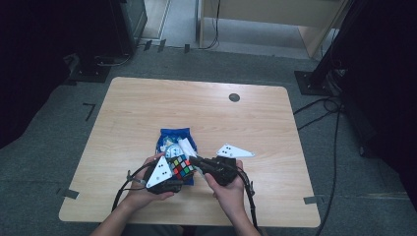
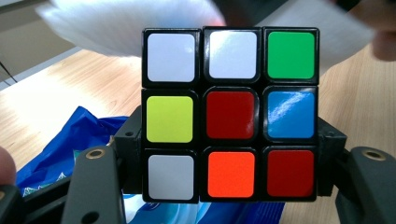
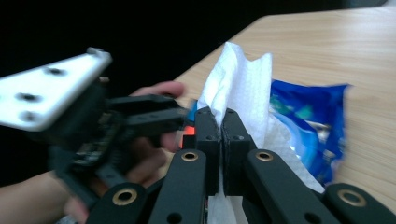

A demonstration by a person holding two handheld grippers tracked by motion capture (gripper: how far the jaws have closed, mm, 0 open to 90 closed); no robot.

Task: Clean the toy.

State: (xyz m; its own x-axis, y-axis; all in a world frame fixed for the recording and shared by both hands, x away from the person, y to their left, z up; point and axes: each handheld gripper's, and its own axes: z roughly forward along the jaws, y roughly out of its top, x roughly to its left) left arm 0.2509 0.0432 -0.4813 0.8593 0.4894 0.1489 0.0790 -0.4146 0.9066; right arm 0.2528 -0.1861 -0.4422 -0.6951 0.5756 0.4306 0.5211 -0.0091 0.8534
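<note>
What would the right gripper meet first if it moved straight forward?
Probably the Rubik's cube in the left gripper. The right gripper, shut on a white tissue, points at it; depth is unclear.

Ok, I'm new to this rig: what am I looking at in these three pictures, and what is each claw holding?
There is no robot arm here. A person at a wooden table holds a hand-held two-jaw claw in each hand.

The high view looks down from above the person's side. The left claw is at the left and the right claw at the right, with a blue packet lying on the table just beyond them.

The left gripper view rides on the left claw. Its jaws press on both sides of a colour puzzle cube, so it is gripped.

The right gripper view rides on the right claw. Its jaws are pinched shut on a white tissue, which sticks up between them, with the blue packet behind. The other hand and its claw show at that view's left.

The tissue is being brought to the cube, probably to wipe it.
</note>
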